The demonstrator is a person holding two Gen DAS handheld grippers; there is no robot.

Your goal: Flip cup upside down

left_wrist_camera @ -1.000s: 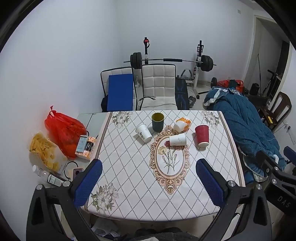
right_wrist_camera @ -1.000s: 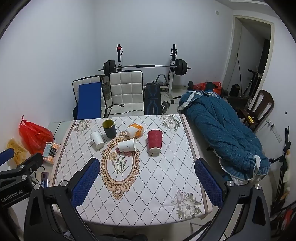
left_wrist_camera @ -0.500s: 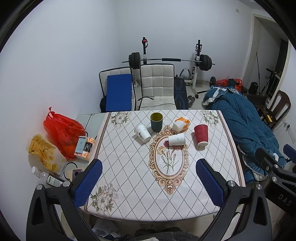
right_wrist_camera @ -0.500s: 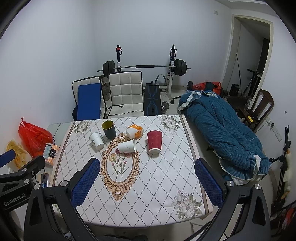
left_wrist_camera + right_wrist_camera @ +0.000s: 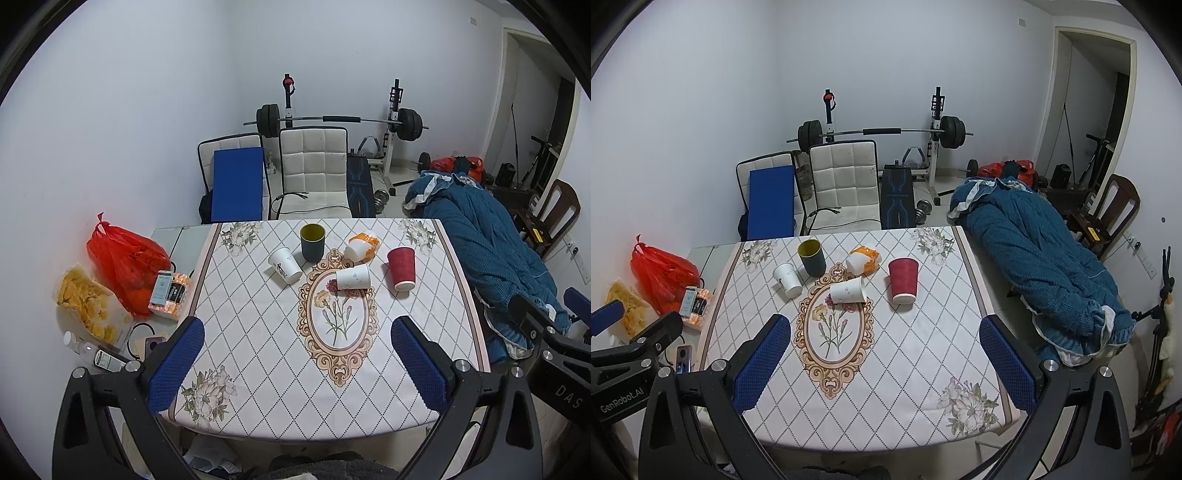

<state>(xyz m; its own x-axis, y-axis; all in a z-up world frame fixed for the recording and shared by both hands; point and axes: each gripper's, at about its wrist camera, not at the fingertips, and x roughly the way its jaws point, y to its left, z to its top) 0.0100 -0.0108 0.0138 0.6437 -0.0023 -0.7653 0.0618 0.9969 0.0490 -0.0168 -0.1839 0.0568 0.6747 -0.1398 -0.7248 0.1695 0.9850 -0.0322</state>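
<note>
- Cup: the task names no particular one, and five stand or lie on the far half of the counter, so which is meant is a judgement.
- Left gripper hangs above the near edge of the counter, jaws spread wide and holding nothing.
- Right gripper sits the same way, jaws wide and empty, with the left gripper's body visible at its left side.
- Ahead of both, well apart from the jaws, a white cup lies on its side on the top of the oval flower print, long axis running across the view, mouth to the right.
- Just right of it the red cup already stands mouth down.
- A second white cup lies tilted to the left, and an orange-and-white cup lies on its side further back.
- The dark green cup stands upright, mouth up, at the back; it looks the likeliest to need flipping.
- From the left wrist view it lies almost straight ahead; from the right wrist view it is off to the left, so the left hand seems nearer.
</note>
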